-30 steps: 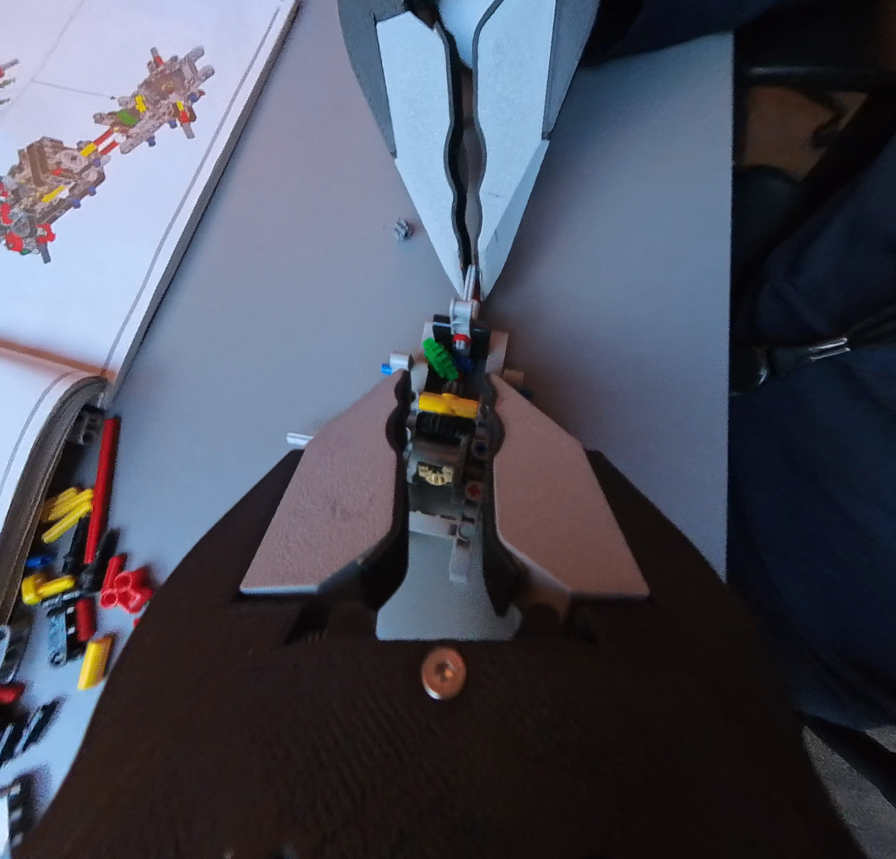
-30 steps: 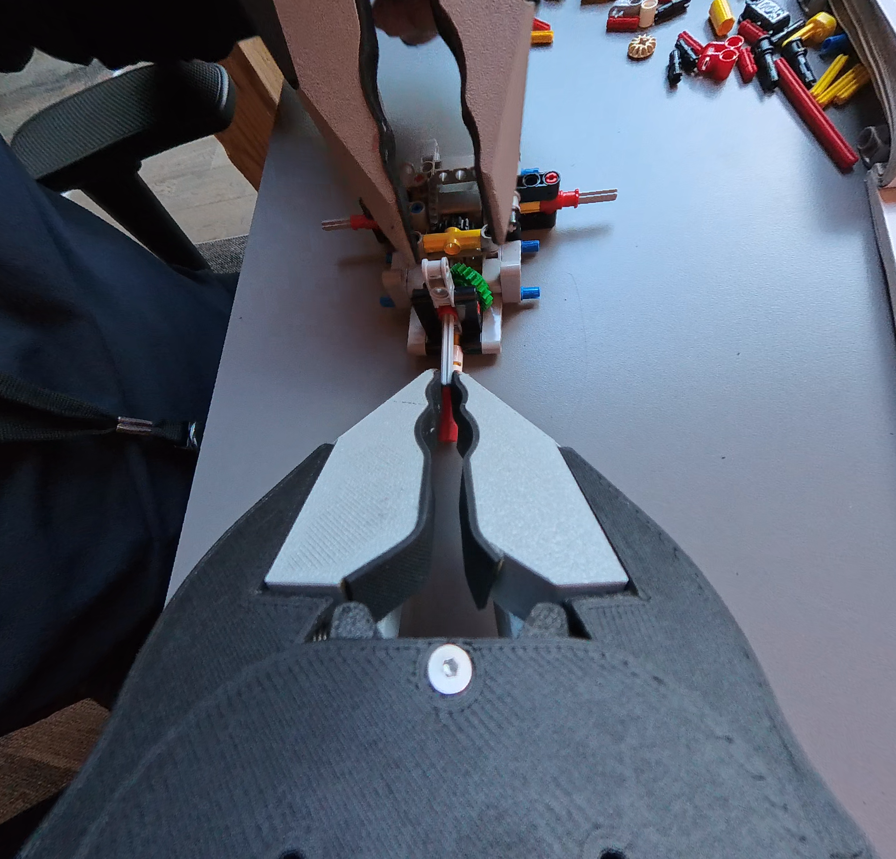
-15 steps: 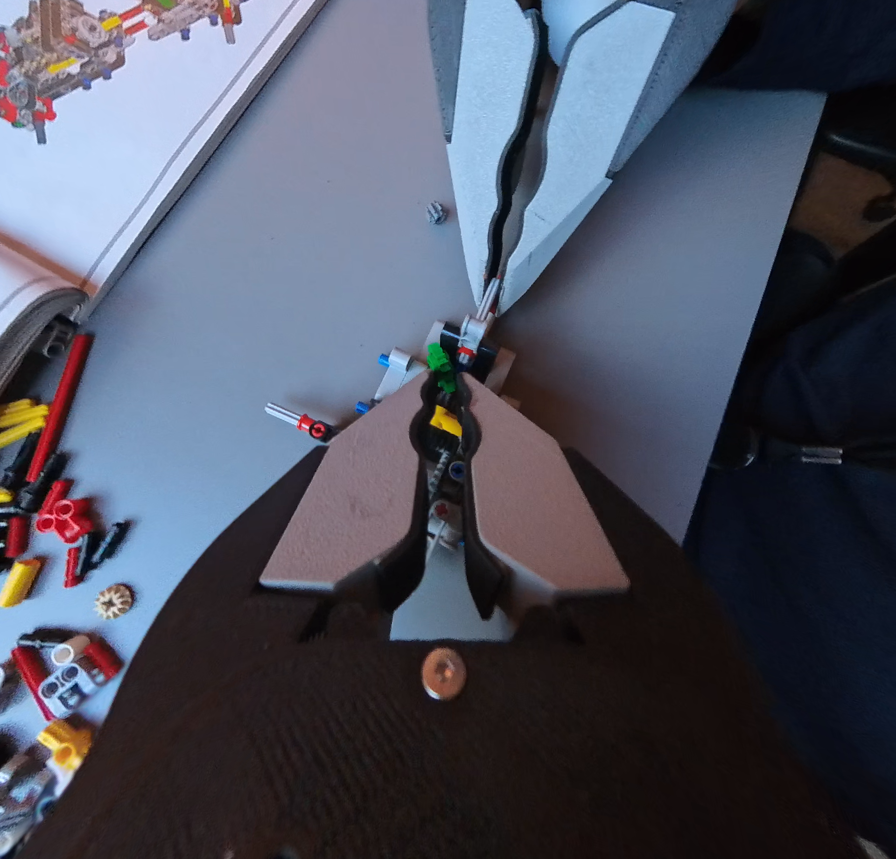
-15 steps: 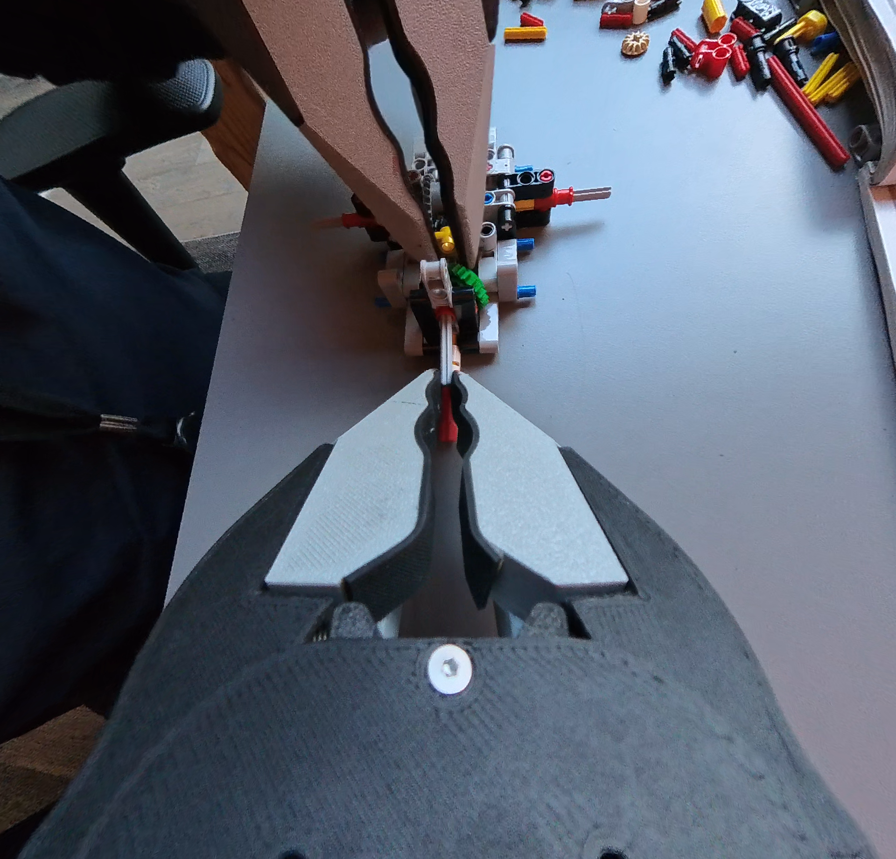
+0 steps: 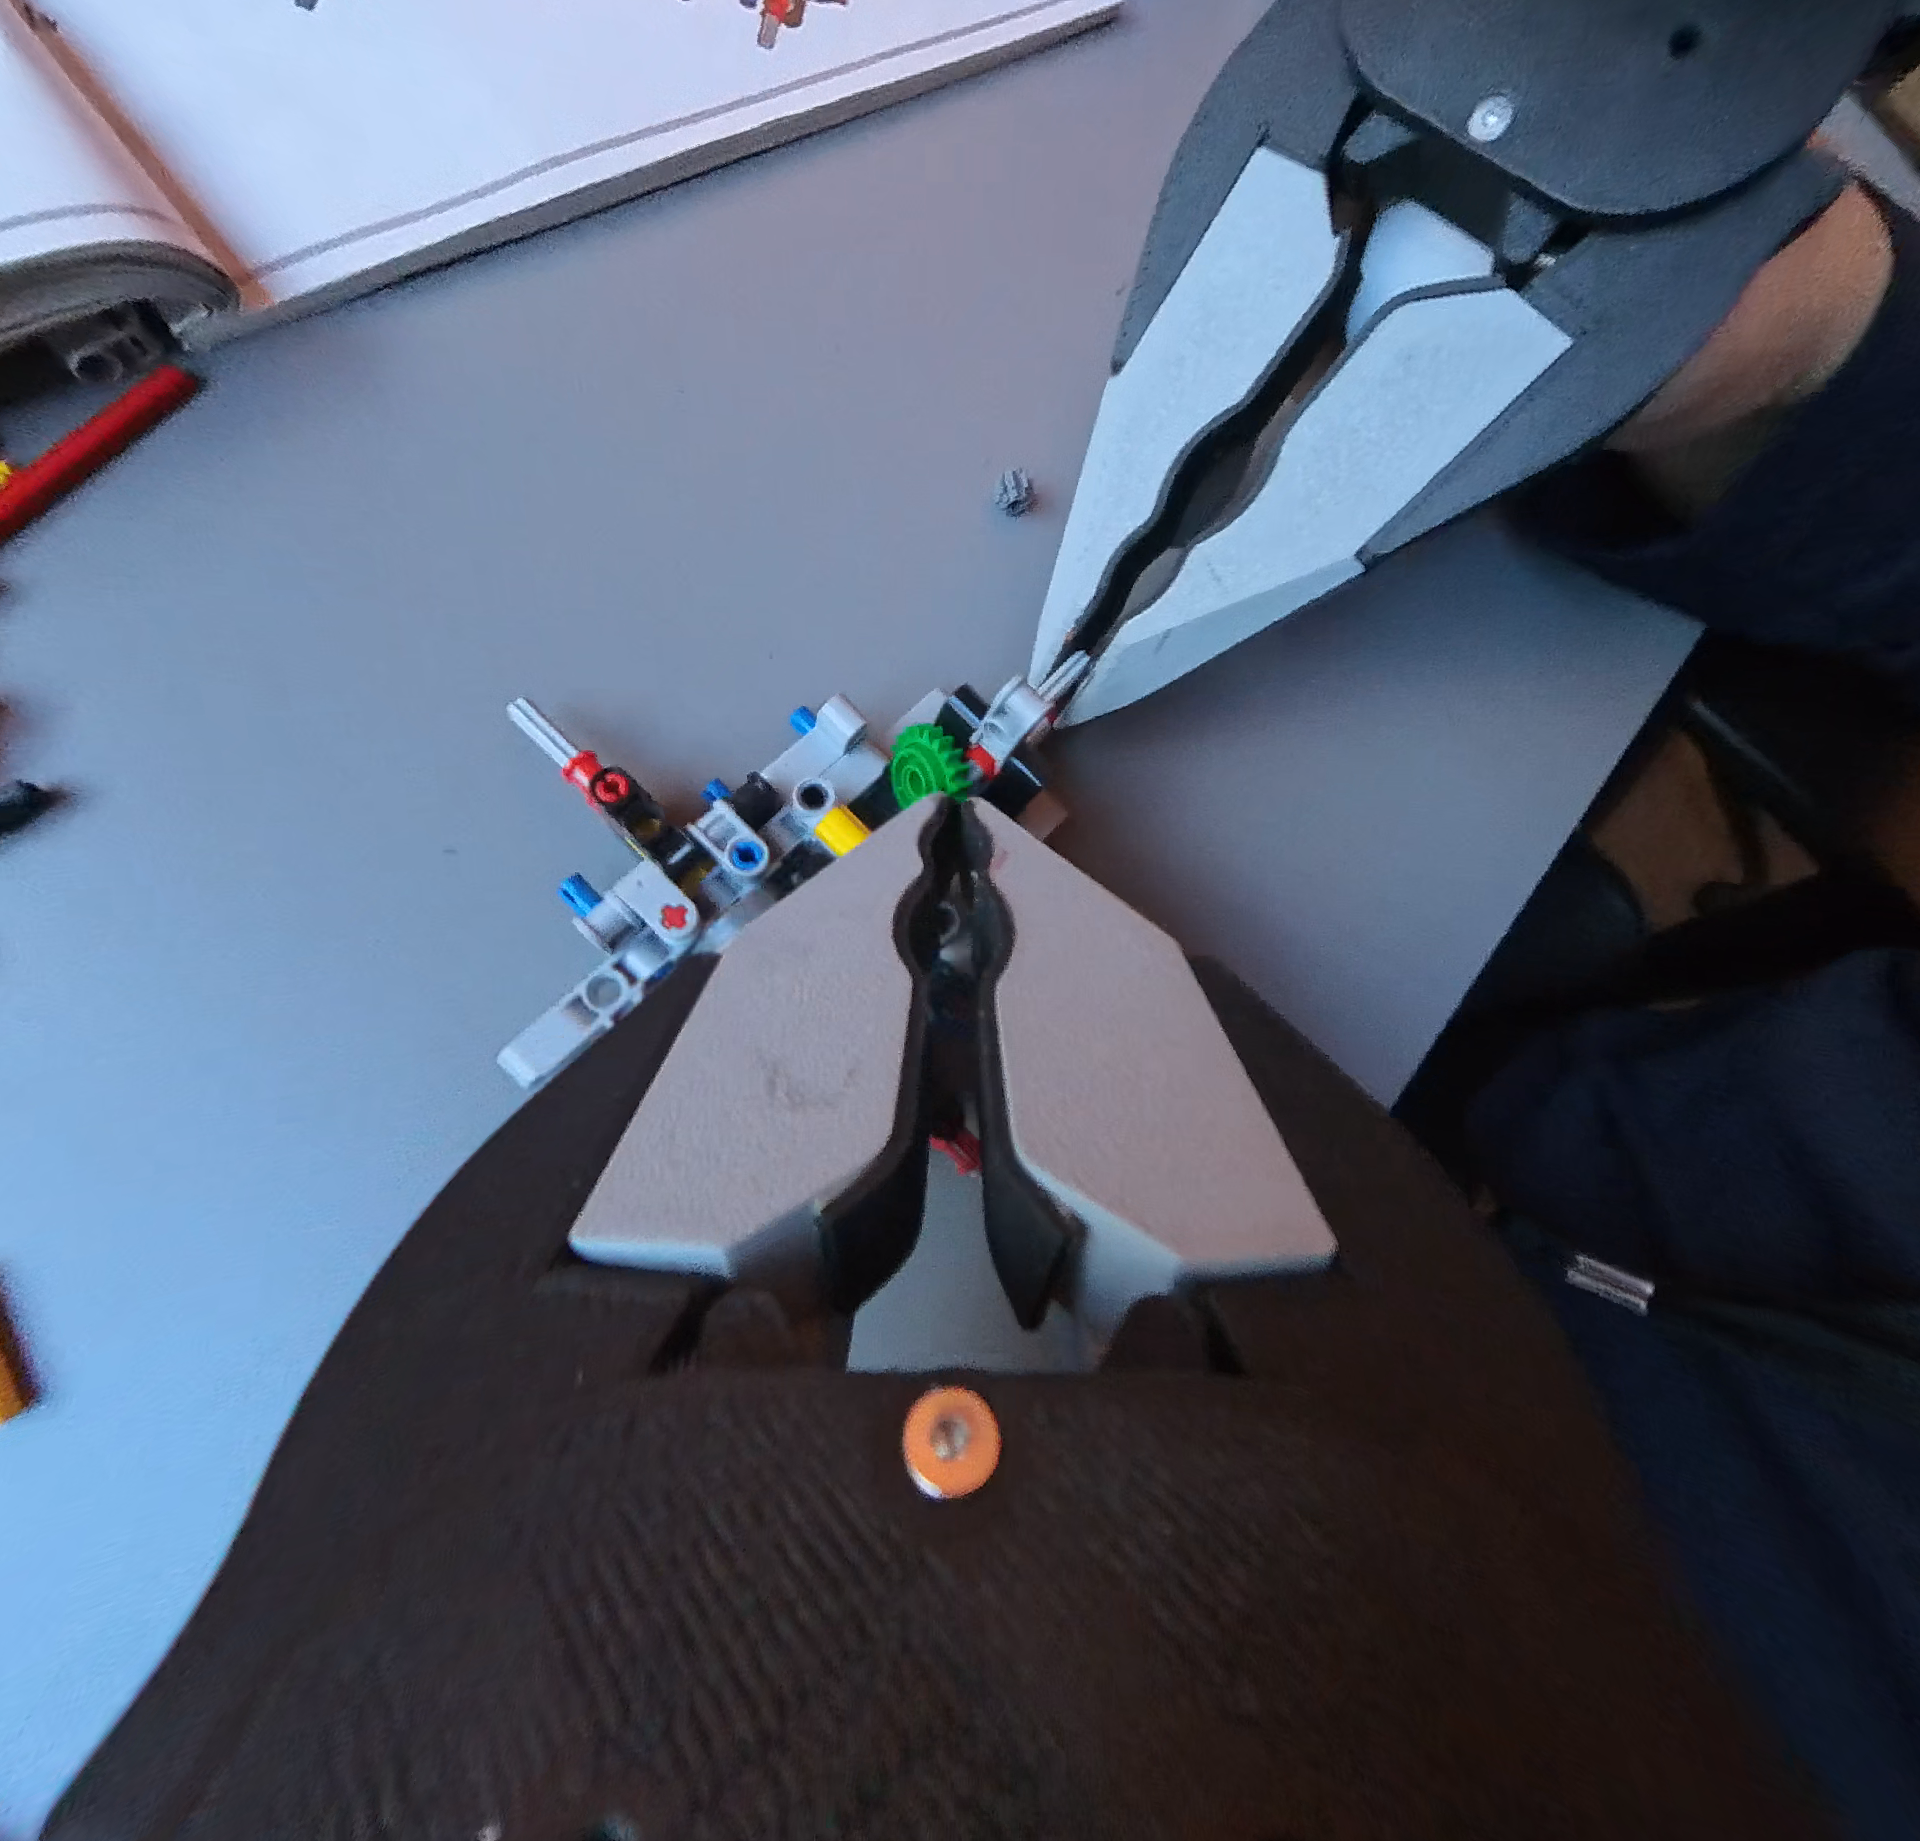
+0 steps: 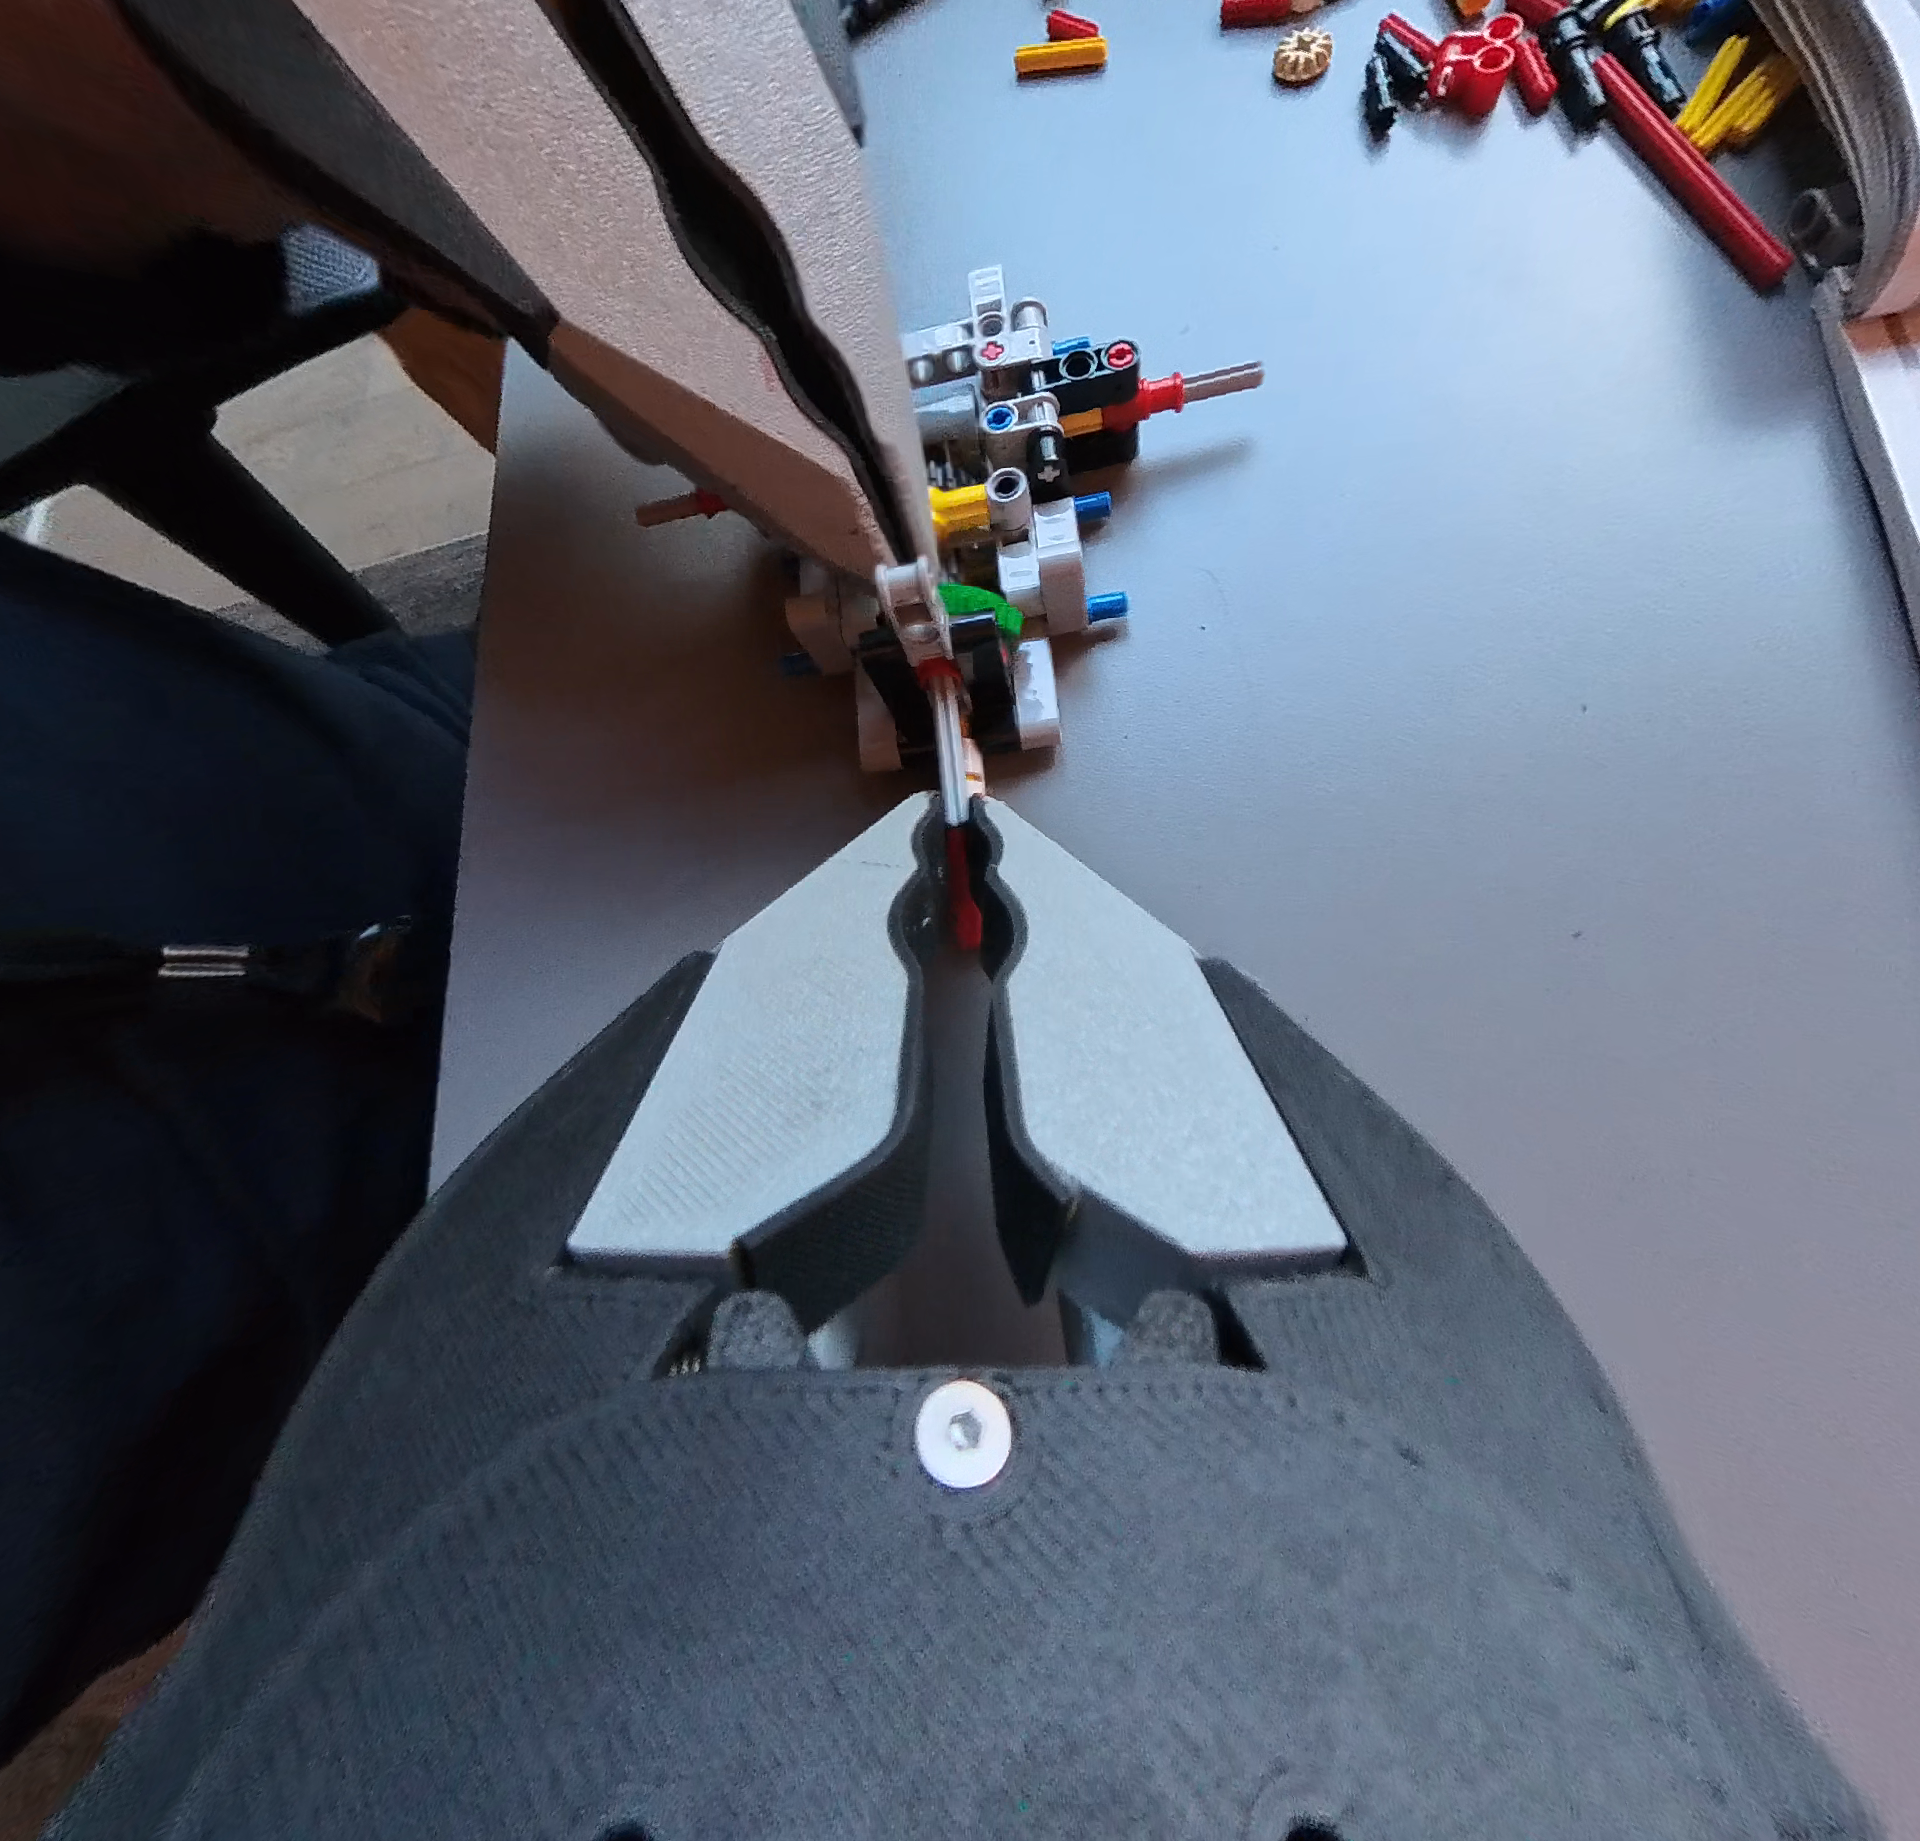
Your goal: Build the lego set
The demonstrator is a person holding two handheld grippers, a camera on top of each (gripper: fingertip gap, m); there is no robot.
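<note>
A small brick assembly (image 5: pixel 727 856) of grey, black, blue and yellow parts with a green gear (image 5: pixel 920 768) lies on the grey table. My left gripper (image 5: pixel 951 809) is shut, its tips resting on the assembly beside the gear. I cannot tell whether anything is pinched in them. In the right wrist view the left gripper (image 6: pixel 912 560) comes in from the upper left over the assembly (image 6: pixel 1029 461). My right gripper (image 6: pixel 954 804) is shut on a thin grey axle (image 6: pixel 948 731) with a red end. The axle runs into a white connector (image 6: pixel 914 607) on the assembly. The right gripper also shows in the left wrist view (image 5: pixel 1060 674).
An open instruction booklet (image 5: pixel 520 77) lies at the far left. Several loose coloured parts (image 6: pixel 1455 46) and a long red axle (image 6: pixel 1683 181) lie by it. A tiny grey part (image 5: pixel 1015 490) sits near the right gripper. The table edge (image 5: pixel 1507 908) and a seated person (image 5: pixel 1714 1064) are close. Left and right tips are no more than a few centimetres apart.
My left gripper stood open around the assembly's body, then closed fully and swung round so the assembly lies to its left. My right gripper has kept its hold on the axle.
</note>
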